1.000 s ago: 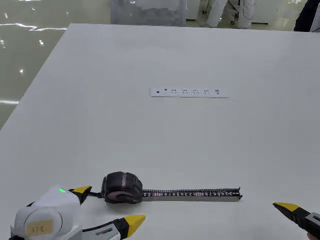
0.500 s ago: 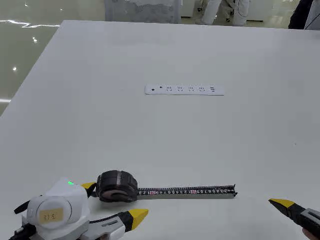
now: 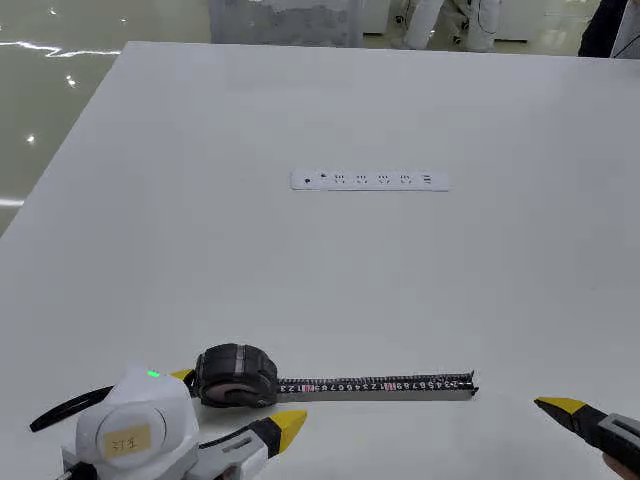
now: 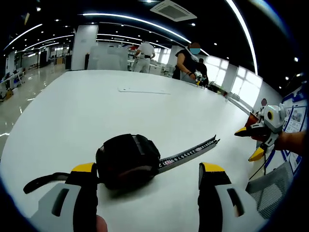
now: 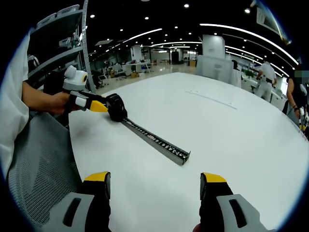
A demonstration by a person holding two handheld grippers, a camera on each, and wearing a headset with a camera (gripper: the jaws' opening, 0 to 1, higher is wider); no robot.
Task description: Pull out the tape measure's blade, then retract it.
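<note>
**Blade out on the table, retraction yet to come**

In the head view the tape measure case (image 3: 237, 375) sits in the lower left of the frame on the white table (image 3: 300, 280). Its blade (image 3: 375, 385) runs out flat to the right, and the end hook lies just right of bottom centre. A white power strip (image 3: 368, 180) lies well apart, mid-frame.

The left gripper (image 4: 148, 168) is spread wide around the case. In its own view one yellow-tipped jaw is close by the case's left side and the other stands well clear to the right, so nothing is grasped. A dark wrist strap (image 4: 41, 181) trails off the case toward the lower left.

The right gripper (image 5: 155, 177) is likewise released and empty. In its view the blade's hook end lies ahead of the jaws at mid-frame, apart from them.

The pull-out looks done and the retract step is in hand. The blade holds its length untouched, so a lock probably holds it. Next, the left jaws would need to close squarely on the case to steady it. The lock must then be freed, ideally with the right gripper guiding the hook end so the blade does not whip back.
</note>
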